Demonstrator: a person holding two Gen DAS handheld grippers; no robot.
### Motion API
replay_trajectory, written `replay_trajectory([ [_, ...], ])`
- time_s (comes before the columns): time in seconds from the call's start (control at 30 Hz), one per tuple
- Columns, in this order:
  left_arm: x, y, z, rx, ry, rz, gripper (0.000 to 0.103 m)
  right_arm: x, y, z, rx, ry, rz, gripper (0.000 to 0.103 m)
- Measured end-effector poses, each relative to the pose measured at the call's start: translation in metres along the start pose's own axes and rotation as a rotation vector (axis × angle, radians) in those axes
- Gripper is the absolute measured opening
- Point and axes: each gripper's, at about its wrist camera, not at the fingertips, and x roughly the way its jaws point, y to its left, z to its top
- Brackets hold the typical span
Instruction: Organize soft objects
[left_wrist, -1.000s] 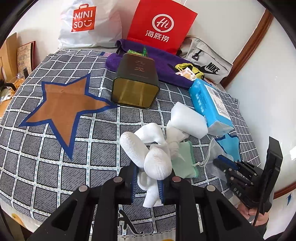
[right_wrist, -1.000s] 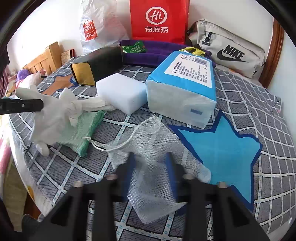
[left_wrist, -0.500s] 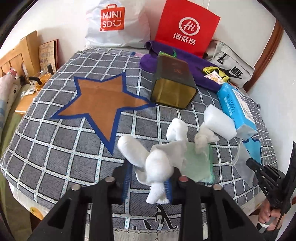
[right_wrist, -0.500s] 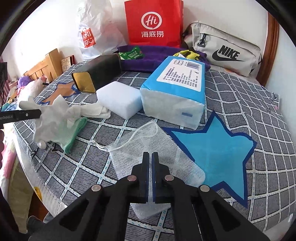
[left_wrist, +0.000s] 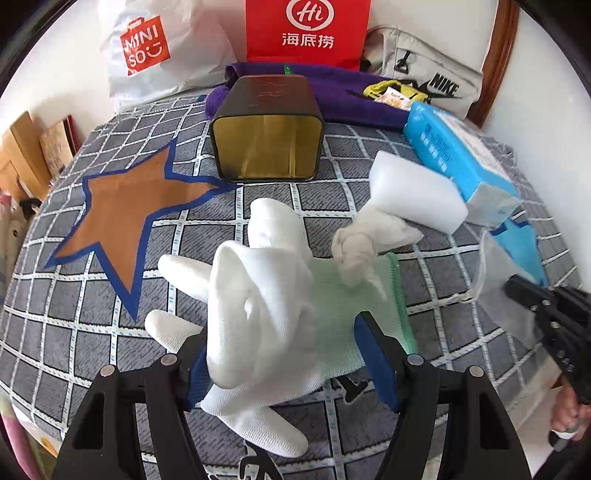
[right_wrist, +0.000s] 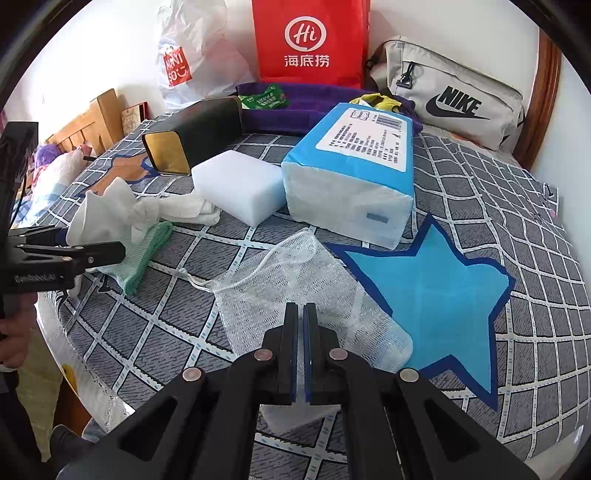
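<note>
Red Hi paper bag (left_wrist: 306, 31) stands upright at back against wall, w/ white Miniso plastic bag (left_wrist: 155, 48) just left of it. Grey Nike pouch (right_wrist: 448, 94) lies right of red bag. Checked bedspread (right_wrist: 517, 229) has an orange star (left_wrist: 122, 218) & a blue star (right_wrist: 432, 291). Wooden furniture (right_wrist: 94, 120) at far left edge.

One sponge (right_wrist: 239, 186), one mesh bag (right_wrist: 314, 295), two bags (right_wrist: 310, 40).
</note>
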Motion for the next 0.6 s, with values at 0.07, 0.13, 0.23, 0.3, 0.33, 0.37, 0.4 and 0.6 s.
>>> replay_trajectory([
  [0.07, 0.000, -0.002, 0.002, 0.002, -0.019, 0.027, 0.057, 0.000, 0.001, -0.001, -0.016, -0.007, -0.008, 0.001],
  [0.13, -0.002, -0.002, 0.003, 0.007, -0.026, 0.014, 0.036, -0.001, 0.003, -0.001, -0.034, -0.003, -0.015, 0.001],
  [0.23, -0.005, 0.007, 0.004, -0.025, -0.021, -0.031, 0.023, -0.003, -0.001, -0.001, -0.017, 0.004, 0.024, 0.006],
  [0.3, -0.005, 0.011, 0.004, -0.052, -0.014, -0.062, 0.020, -0.004, -0.008, 0.000, 0.018, 0.002, 0.072, 0.048],
  [0.33, -0.006, 0.013, 0.004, -0.065, -0.014, -0.064, 0.020, -0.004, -0.009, 0.000, 0.022, -0.006, 0.076, 0.059],
  [0.37, -0.007, 0.014, 0.004, -0.072, -0.015, -0.058, 0.020, -0.004, -0.010, 0.000, 0.023, -0.025, 0.068, 0.069],
  [0.4, -0.008, 0.016, 0.002, -0.074, -0.017, -0.053, 0.020, -0.005, -0.011, 0.000, 0.017, -0.043, 0.053, 0.069],
  [0.6, -0.009, 0.025, 0.001, -0.097, -0.001, -0.070, 0.020, 0.016, -0.008, 0.003, -0.033, -0.015, 0.068, 0.087],
])
